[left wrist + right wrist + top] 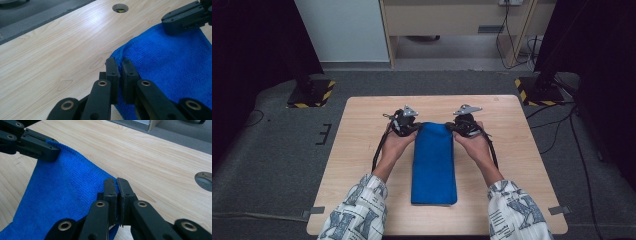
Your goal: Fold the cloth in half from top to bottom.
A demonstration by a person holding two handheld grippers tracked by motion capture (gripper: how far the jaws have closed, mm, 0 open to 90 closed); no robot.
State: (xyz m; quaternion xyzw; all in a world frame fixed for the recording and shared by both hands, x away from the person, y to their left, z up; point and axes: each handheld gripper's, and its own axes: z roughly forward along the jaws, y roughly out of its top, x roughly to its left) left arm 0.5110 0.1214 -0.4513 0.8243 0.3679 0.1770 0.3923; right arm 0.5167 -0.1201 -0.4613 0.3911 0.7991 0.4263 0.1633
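The pale wooden table (pixel 362 150) stands on grey carpet, and a folded blue towel (pixel 433 165) lies lengthwise down its middle, the near end towards the person and the far end between the two hands. That far end is lifted a little off the wood. The left tool (pixel 408 125) is clamped on the towel's far left corner, and in the left gripper view its jaws stand pinched together with the blue hem caught between them. The right tool (pixel 461 125) bites the far right corner the same way, its jaws closed on the edge in the right gripper view.

This looks like the start of a fold or an unfold along the length. To do it well, I would keep both corners level and the far edge taut between the tools, move the two hands together at one pace, and lift high enough that the cloth does not drag and bunch.

The patterned sleeves (pixel 362 210) carry printed marks too small to read, and I see no label on the towel.
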